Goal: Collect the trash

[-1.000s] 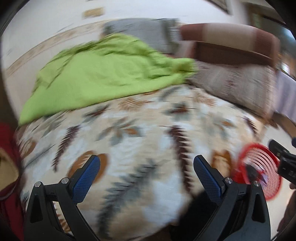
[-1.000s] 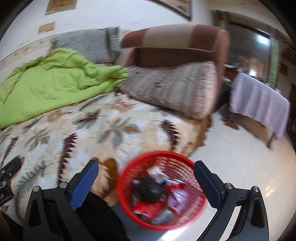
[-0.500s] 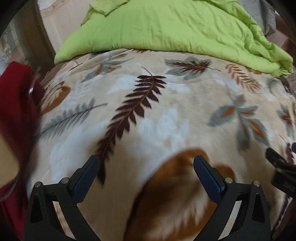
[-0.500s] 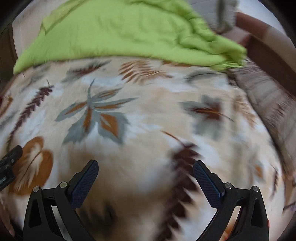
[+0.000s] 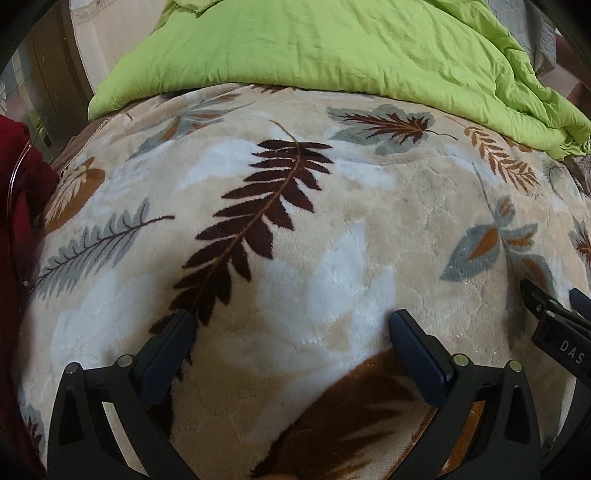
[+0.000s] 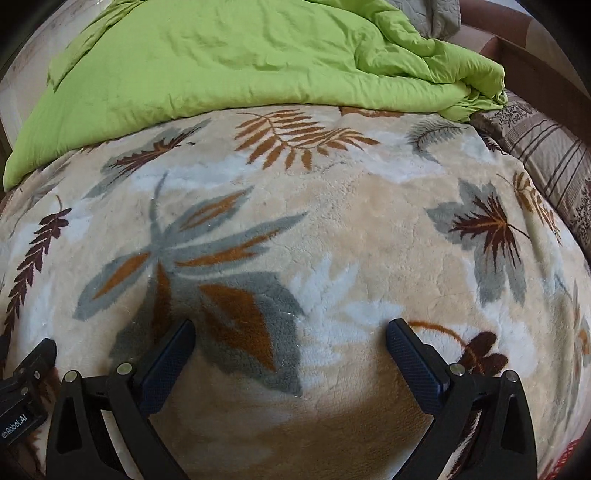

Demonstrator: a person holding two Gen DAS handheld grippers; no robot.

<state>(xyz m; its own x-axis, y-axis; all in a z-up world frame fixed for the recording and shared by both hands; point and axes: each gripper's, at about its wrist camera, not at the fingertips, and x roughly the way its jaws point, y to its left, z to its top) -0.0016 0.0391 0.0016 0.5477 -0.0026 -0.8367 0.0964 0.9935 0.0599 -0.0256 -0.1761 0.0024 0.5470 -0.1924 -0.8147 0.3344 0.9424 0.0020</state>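
Hovering over a bed, both grippers point down at a plush blanket (image 5: pixel 332 229) printed with fern and leaf shapes in brown, grey and orange on cream. The left gripper (image 5: pixel 291 328) has its jaws spread wide with nothing between them; only blanket shows in the gap, and one blue pad (image 5: pixel 166 354) lies over the stem end of a dark brown fern print. The right gripper (image 6: pixel 290 328) is likewise spread and empty, poised over a large grey and orange leaf print. Each gripper shows at the edge of the other's view: the right one at the right edge of the left wrist view (image 5: pixel 557 325), the left one at the lower left of the right wrist view (image 6: pixel 26 384), so the two sit side by side, near each other but apart. A rumpled lime-green quilt (image 6: pixel 236 55) lies along the far side of the blanket, overlapping its far edge. Beyond it to the right sit a grey pillow (image 6: pixel 428 14) and a striped brown cushion (image 6: pixel 546 155). A dark red cloth (image 5: pixel 18 206) fills the left edge of the left wrist view. No trash can be made out on the blanket in either view. A sliver of red (image 6: pixel 565 458) shows at the bottom right corner of the right wrist view, too little to tell what it is.
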